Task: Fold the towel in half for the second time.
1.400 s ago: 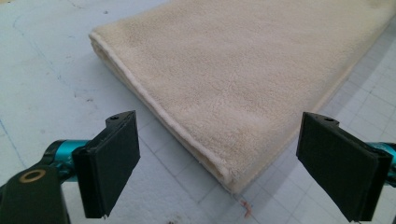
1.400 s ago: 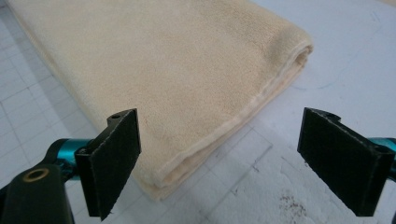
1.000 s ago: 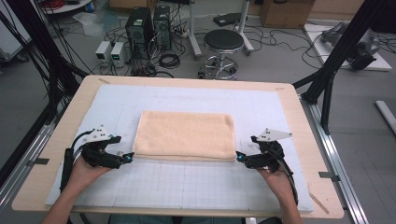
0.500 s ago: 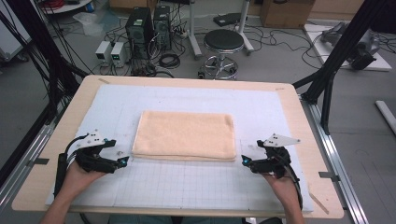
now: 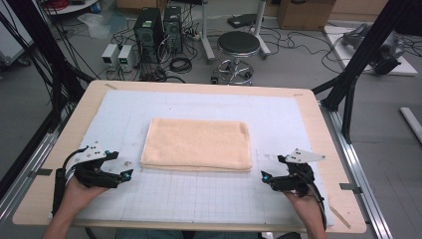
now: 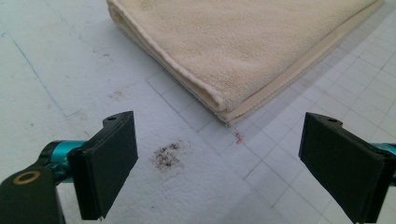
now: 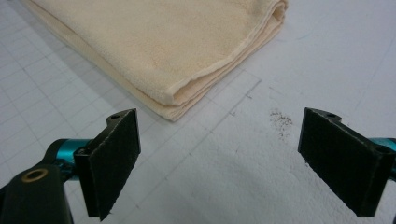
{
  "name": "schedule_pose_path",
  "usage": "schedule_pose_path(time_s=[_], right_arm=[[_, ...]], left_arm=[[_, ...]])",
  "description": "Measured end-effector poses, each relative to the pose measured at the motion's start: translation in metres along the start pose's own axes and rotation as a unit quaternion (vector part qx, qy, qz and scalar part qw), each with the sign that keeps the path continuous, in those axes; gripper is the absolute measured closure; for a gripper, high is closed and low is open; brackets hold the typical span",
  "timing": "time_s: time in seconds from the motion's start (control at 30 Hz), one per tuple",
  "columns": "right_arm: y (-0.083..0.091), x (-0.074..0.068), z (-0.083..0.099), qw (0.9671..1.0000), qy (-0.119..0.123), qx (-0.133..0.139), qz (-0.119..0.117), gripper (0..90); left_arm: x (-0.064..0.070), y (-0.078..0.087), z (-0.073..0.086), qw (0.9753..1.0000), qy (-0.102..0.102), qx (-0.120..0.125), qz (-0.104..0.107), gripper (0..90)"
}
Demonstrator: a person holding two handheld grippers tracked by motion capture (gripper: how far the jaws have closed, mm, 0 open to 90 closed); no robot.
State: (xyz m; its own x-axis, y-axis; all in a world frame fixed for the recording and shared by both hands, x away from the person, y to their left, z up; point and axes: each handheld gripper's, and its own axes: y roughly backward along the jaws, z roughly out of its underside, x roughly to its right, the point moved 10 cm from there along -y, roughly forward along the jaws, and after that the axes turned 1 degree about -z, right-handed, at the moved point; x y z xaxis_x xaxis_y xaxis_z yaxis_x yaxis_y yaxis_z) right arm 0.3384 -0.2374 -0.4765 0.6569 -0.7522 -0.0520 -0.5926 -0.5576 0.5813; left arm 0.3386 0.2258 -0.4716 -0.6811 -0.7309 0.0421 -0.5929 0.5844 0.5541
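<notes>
A folded peach towel (image 5: 197, 144) lies flat in the middle of the white gridded mat (image 5: 199, 199). My left gripper (image 5: 127, 175) rests low at the mat's left, off the towel's near left corner (image 6: 224, 112), jaws wide open with nothing between them (image 6: 219, 172). My right gripper (image 5: 266, 178) sits at the mat's right, off the towel's near right corner (image 7: 175, 102), also open and empty (image 7: 219, 168). Neither gripper touches the towel.
The mat covers a wooden table (image 5: 318, 129) with metal rails along its sides. Dark smudges mark the mat near each gripper (image 6: 168, 156) (image 7: 280, 119). Beyond the far edge stand a round stool (image 5: 238, 45), computer cases (image 5: 159, 27) and floor cables.
Both grippers have drawn back outward and toward the near edge, away from the towel's near corners. The towel has stayed in place.
</notes>
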Motion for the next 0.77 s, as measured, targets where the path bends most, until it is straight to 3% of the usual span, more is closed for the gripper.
schedule_pose_path(time_s=[0.33,0.77], right_arm=[[0.0000,-0.0041,0.0024,1.0000,0.004,-0.004,-0.003,12.4],[0.0059,-0.0007,0.0002,0.9999,0.005,0.009,-0.002,12.4]], left_arm=[[0.0006,0.0021,0.0019,1.0000,0.004,0.001,0.000,12.0],[0.0018,0.0014,0.0012,1.0000,-0.008,-0.001,0.000,12.0]])
